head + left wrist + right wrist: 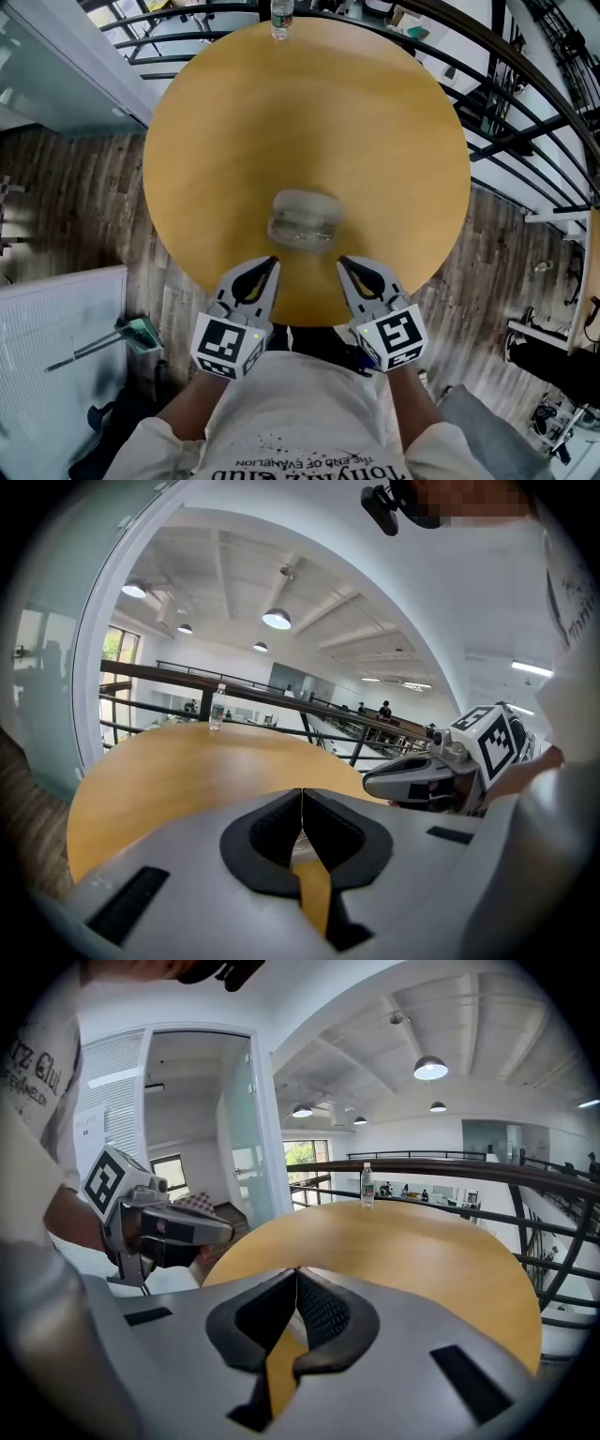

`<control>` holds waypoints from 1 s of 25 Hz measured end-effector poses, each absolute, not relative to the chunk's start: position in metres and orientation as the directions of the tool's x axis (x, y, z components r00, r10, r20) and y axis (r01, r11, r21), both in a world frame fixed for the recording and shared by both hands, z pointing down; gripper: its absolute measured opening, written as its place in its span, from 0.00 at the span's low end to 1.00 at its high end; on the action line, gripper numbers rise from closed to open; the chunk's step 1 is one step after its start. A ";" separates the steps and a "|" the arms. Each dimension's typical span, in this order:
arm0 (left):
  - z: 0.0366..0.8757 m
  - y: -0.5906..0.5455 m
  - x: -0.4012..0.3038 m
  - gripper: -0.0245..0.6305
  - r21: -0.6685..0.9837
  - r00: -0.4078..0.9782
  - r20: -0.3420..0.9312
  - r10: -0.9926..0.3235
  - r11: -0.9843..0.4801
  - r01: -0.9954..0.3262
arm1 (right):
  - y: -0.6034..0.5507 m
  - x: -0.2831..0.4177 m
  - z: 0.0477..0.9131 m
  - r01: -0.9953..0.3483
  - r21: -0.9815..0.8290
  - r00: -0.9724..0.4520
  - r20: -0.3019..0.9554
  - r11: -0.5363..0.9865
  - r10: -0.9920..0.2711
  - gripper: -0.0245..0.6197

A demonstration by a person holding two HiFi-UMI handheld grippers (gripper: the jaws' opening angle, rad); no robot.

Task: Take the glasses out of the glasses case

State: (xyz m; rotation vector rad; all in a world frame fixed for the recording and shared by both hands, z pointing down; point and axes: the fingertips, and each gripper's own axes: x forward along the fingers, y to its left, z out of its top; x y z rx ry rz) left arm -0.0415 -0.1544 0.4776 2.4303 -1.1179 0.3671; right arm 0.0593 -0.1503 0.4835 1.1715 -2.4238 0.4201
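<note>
Case, pale and translucent, lies on the round table, midway across and nearer the near edge than the far one; whether it is open cannot be told. A bottle stands at the far edge. Left gripper and right gripper point at the case from over the near edge, tips just short of it, neither touching.

Left gripper view: jaws pressed together with nothing between them; the right gripper lies alongside at right, the bottle upright on the far edge.

Right gripper view: jaws likewise together and empty; the left gripper at left, the bottle at the far edge.
</note>
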 end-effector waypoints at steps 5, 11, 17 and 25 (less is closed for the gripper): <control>0.498 -0.163 -0.040 0.07 0.286 0.633 0.431 -0.642 -0.569 -0.771 | -0.165 0.055 0.512 -0.760 -0.058 -0.572 0.535 0.648 -0.622 0.08; 0.523 -0.180 -0.039 0.07 0.285 0.628 0.456 -0.631 -0.565 -0.774 | -0.188 0.053 0.549 -0.732 -0.023 -0.557 0.595 0.681 -0.579 0.08; 0.543 -0.203 -0.028 0.07 0.291 0.626 0.481 -0.613 -0.562 -0.774 | -0.214 0.055 0.583 -0.672 0.000 -0.563 0.649 0.741 -0.511 0.08; 0.564 -0.222 -0.026 0.07 0.305 0.625 0.491 -0.607 -0.552 -0.776 | -0.232 0.055 0.623 -0.604 0.040 -0.549 0.704 0.796 -0.451 0.08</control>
